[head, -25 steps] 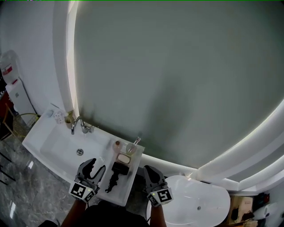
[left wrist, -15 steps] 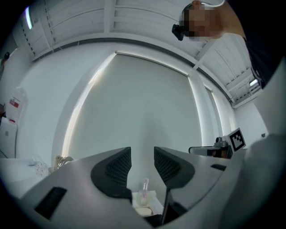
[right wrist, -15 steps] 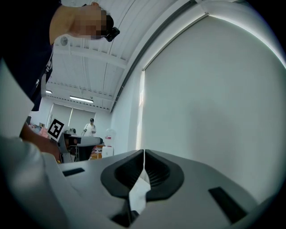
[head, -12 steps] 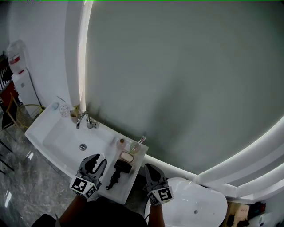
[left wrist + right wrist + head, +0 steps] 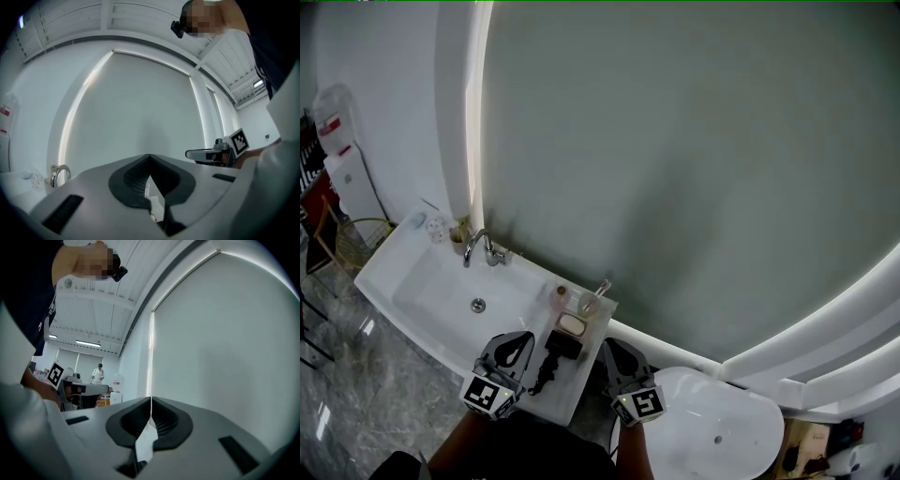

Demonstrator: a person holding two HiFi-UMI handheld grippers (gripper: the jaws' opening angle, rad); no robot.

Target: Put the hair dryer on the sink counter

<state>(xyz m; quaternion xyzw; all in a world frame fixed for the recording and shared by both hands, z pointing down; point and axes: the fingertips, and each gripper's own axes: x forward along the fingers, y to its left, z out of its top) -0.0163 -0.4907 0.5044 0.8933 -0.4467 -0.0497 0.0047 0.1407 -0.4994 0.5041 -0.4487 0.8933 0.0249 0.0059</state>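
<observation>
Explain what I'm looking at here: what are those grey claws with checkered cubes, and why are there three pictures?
There is no robot here: a person holds a two-jaw gripper in each hand. The head view comes from a camera on the person's head, looking down at a white sink counter with a faucet. Beside the basin lie a black hair dryer, some soap and a cup with a toothbrush. The left gripper and right gripper hover at the counter's near edge. The other two pictures come from cameras riding on each gripper, looking along its jaws. The left jaws have just been closing and now meet with nothing between them. The right jaws are together too. Nothing is held.
</observation>
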